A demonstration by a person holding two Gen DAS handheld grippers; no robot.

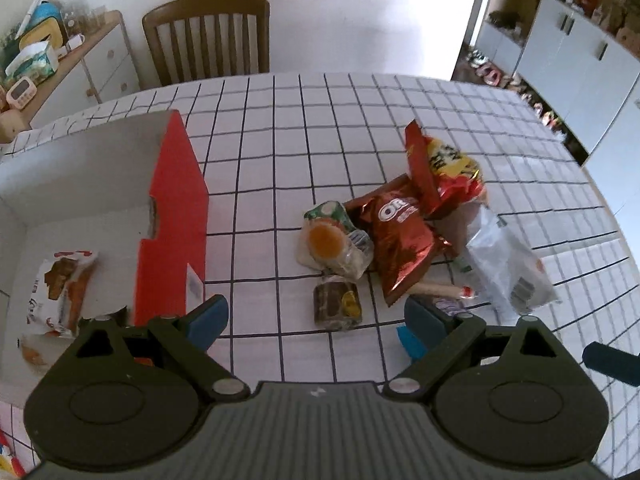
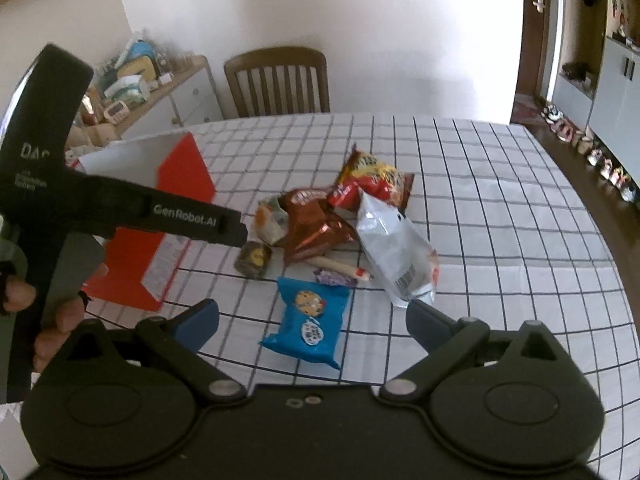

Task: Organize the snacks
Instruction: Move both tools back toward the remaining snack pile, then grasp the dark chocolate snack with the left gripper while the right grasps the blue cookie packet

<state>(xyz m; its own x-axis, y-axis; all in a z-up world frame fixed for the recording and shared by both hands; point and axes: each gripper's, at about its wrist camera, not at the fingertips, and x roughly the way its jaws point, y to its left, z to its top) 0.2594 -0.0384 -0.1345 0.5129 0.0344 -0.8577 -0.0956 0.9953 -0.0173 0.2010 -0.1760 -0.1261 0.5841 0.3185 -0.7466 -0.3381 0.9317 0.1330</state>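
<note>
A heap of snacks lies mid-table: a red Oreo bag (image 1: pixel 400 232), a red-and-yellow chip bag (image 1: pixel 444 168), a clear bun pack (image 1: pixel 332 240), a silver bag (image 1: pixel 504 256) and a sausage stick (image 1: pixel 440 290). My left gripper (image 1: pixel 316 320) is open, low over a small brown cake (image 1: pixel 338 306) that sits just ahead between its fingers. A red box with a white inside (image 1: pixel 176 208) stands at the left and holds a snack pack (image 1: pixel 60 292). My right gripper (image 2: pixel 314 316) is open above a blue cookie pack (image 2: pixel 308 324). The Oreo bag (image 2: pixel 316 220) and silver bag (image 2: pixel 396 252) lie beyond it.
The white grid-patterned tablecloth (image 2: pixel 500 220) is bare to the right and behind the heap. A wooden chair (image 1: pixel 208 36) stands at the far edge, and a cluttered sideboard (image 1: pixel 80 52) at the back left. A hand (image 2: pixel 60 320) holds the left tool's black housing (image 2: pixel 60 200).
</note>
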